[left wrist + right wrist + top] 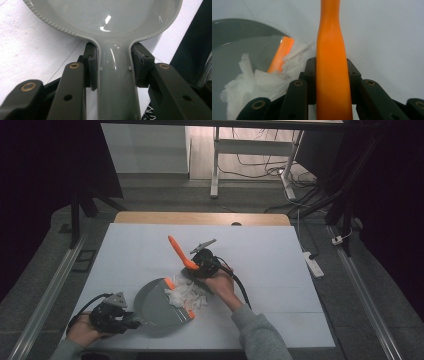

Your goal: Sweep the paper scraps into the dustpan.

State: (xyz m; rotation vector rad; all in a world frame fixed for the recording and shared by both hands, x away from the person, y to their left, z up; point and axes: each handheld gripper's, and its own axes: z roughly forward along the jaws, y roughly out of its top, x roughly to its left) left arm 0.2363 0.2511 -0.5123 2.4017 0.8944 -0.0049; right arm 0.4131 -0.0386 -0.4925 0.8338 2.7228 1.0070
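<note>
A grey dustpan point(155, 307) with an orange front lip lies on the white table, pan towards the middle. My left gripper point(131, 322) is shut on its handle point(116, 82), the pads pressing both sides. Crumpled white paper scraps point(187, 292) lie heaped at the dustpan's lip point(280, 56), partly on the pan. My right gripper point(197, 265) is shut on an orange brush handle point(332, 62) that sticks up and to the left point(176, 248). The brush's head is hidden behind the gripper and the scraps.
The white table top point(280, 255) has a wooden strip along its far edge. A white power strip point(313, 263) lies on the floor by the table's right side. Cables and a desk frame point(216, 160) stand farther back.
</note>
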